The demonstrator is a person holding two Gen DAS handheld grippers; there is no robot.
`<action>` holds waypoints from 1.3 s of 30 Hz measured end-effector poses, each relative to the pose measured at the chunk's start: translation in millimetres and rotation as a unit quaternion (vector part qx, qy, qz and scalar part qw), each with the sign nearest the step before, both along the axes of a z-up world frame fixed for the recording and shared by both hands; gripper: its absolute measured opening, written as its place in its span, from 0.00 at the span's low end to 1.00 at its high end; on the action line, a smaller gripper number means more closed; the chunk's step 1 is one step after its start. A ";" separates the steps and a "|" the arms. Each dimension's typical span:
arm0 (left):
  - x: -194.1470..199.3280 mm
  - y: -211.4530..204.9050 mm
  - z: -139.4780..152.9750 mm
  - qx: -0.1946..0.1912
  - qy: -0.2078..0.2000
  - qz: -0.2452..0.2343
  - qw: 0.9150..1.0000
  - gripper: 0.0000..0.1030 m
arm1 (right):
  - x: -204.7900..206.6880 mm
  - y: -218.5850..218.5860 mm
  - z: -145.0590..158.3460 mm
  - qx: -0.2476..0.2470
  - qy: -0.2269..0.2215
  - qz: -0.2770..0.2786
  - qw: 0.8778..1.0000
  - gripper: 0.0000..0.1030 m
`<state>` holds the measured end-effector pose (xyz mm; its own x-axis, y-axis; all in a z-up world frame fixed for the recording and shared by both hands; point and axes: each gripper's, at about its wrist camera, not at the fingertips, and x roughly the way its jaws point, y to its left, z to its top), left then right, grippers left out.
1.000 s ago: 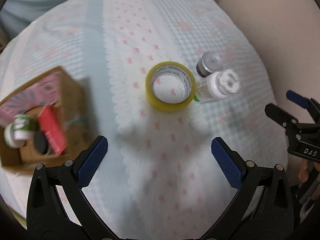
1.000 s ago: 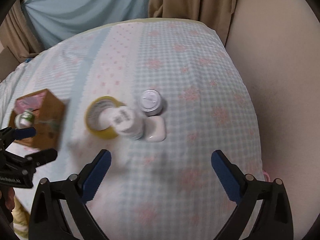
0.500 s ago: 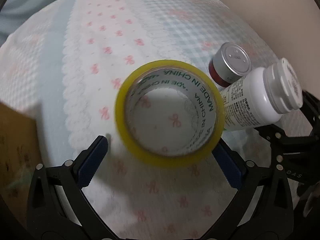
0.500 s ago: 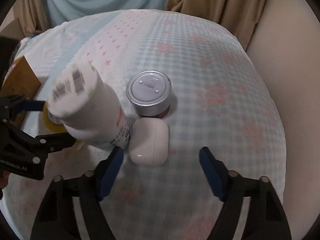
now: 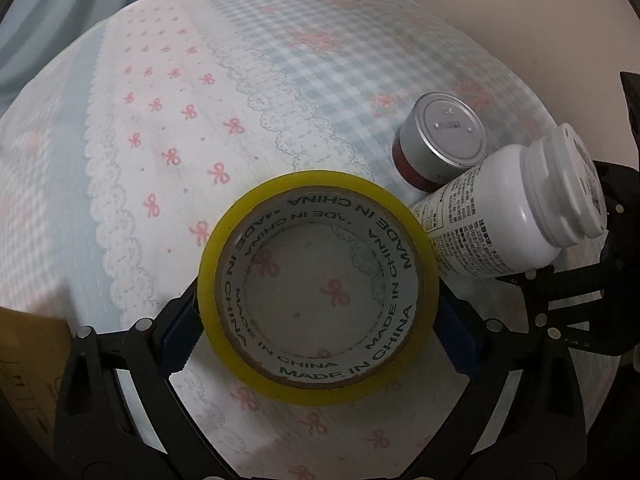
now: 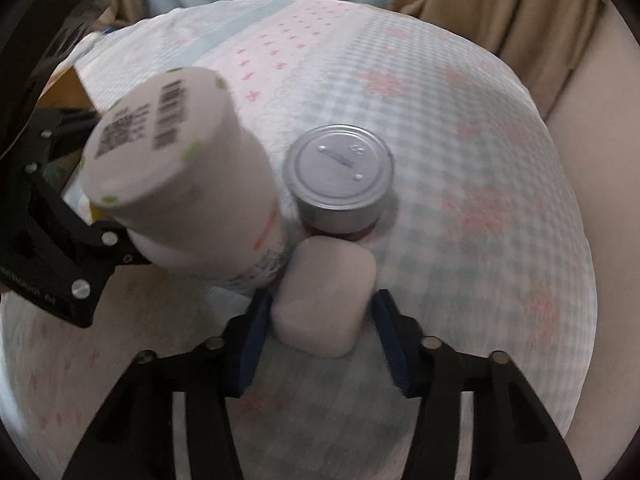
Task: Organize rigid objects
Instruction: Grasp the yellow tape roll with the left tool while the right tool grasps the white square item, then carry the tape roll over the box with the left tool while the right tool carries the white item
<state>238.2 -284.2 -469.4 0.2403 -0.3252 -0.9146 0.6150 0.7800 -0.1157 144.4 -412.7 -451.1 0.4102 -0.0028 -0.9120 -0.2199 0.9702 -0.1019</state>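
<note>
A yellow tape roll (image 5: pixel 318 288) lies flat on the patterned cloth (image 5: pixel 180 128). My left gripper (image 5: pixel 318 330) is shut on the roll, a blue pad against each side. A white pill bottle (image 5: pixel 516 216) and a silver-lidded red jar (image 5: pixel 440 140) stand right of the roll. In the right wrist view my right gripper (image 6: pixel 322 340) has its blue pads against both sides of a small white case (image 6: pixel 326 294), which lies in front of the jar (image 6: pixel 340 184) and beside the white bottle (image 6: pixel 180 168).
A brown cardboard box edge (image 5: pixel 28 356) shows at the lower left. Part of the other gripper (image 5: pixel 580 312) is at the right of the left wrist view. Tan curtains (image 6: pixel 500 8) and a beige wall (image 5: pixel 520 20) lie beyond the cloth's edge.
Both grippers have moved forward and down. The left jaws closed around the tape roll. The right jaws narrowed and closed onto the white case.
</note>
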 end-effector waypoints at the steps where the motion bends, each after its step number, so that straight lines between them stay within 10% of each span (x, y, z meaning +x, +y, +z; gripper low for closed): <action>1: 0.0 1.9 0.2 -0.004 0.001 0.002 1.000 0.95 | 0.3 1.9 0.8 -0.004 0.001 0.002 1.000 0.44; 20: -19.2 54.4 43.8 -0.036 0.008 0.080 0.996 0.95 | -18.3 -19.8 41.0 0.041 -0.019 -0.108 0.993 0.41; 23: -24.0 63.2 59.2 -0.045 -0.003 0.089 0.995 0.95 | -24.5 -20.8 50.3 0.046 -0.023 -0.121 0.991 0.19; 39: -53.6 92.2 78.2 -0.067 -0.015 0.111 0.991 0.95 | -5.8 -24.2 41.6 0.057 -0.050 -0.166 0.983 0.19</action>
<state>184.6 -192.0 -391.3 0.3468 -0.3788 -0.8580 0.4339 0.8758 -0.2113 138.6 -436.8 -409.5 0.4912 -0.0521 -0.8695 0.1158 0.9933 0.0059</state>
